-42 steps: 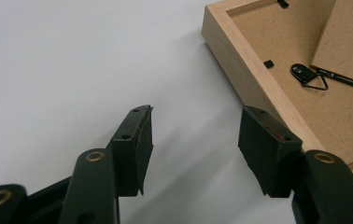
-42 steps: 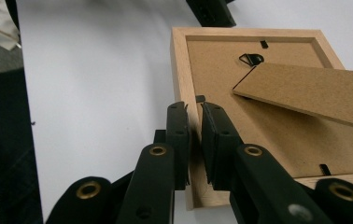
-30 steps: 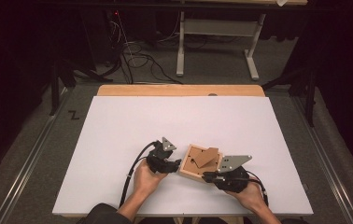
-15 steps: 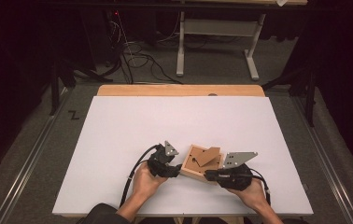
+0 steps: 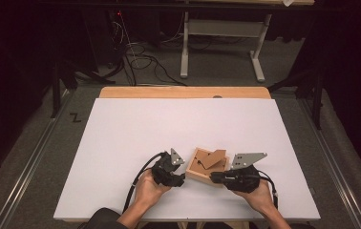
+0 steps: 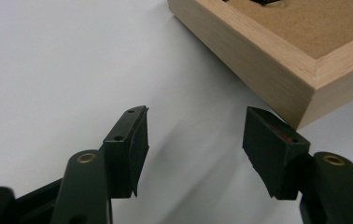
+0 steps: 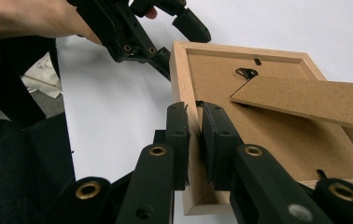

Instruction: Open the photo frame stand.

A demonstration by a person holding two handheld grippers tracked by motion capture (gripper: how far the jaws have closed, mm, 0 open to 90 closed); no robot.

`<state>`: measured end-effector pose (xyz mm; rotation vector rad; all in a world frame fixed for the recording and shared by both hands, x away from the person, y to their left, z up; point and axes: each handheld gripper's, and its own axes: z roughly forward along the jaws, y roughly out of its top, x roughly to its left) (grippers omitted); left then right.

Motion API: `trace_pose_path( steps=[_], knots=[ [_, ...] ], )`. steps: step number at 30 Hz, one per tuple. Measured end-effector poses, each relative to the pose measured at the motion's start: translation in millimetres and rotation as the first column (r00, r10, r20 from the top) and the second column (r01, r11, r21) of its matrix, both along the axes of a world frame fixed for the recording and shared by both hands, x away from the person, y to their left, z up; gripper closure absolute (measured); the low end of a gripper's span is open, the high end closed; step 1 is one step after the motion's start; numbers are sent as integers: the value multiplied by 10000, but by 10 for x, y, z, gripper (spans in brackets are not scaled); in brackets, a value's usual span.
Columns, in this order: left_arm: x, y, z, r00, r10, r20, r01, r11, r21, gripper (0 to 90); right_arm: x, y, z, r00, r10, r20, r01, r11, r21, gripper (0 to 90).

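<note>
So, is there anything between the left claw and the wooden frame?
Nothing visible. The left claw, whose jaws have just been opening, is empty, with bare white table up to the wooden frame corner.

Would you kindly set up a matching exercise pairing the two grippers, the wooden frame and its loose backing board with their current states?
Things:
1. left gripper
2. right gripper
3. wooden frame
4. backing board

States:
A. lying face down on the white table
B. jaws clamped on a frame rail
C. jaws apart, nothing between them
D. propped at a slant inside the frame

Pairs: 1-C, 2-B, 3-A, 4-D
</note>
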<state>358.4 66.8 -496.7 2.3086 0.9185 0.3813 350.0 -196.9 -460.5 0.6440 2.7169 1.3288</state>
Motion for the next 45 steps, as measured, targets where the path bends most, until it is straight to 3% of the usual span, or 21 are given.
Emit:
trace_pose_path(
  steps=[3,12,30,38,45],
  knots=[
    [-30,-34,-1,9997,-245,-63,245,9997,-65,387,12,-11,3,10000,-34,-72,35,9999,127,825],
    [-85,-173,-15,9967,-753,301,754,9971,-42,397,24,-10,-1,9999,-71,-157,75,9996,264,825],
    [-101,-248,21,9932,-1015,563,1022,9947,-95,421,40,-18,-6,9994,-238,-231,244,9994,243,811],
    [-98,-261,34,9937,-961,581,970,9952,-128,428,50,-25,-16,9987,-436,-252,442,9987,242,760],
    [-99,-271,45,9931,-1017,583,1029,9946,-170,439,45,-19,-20,9975,-704,-46,704,9974,125,656]
  ],
)
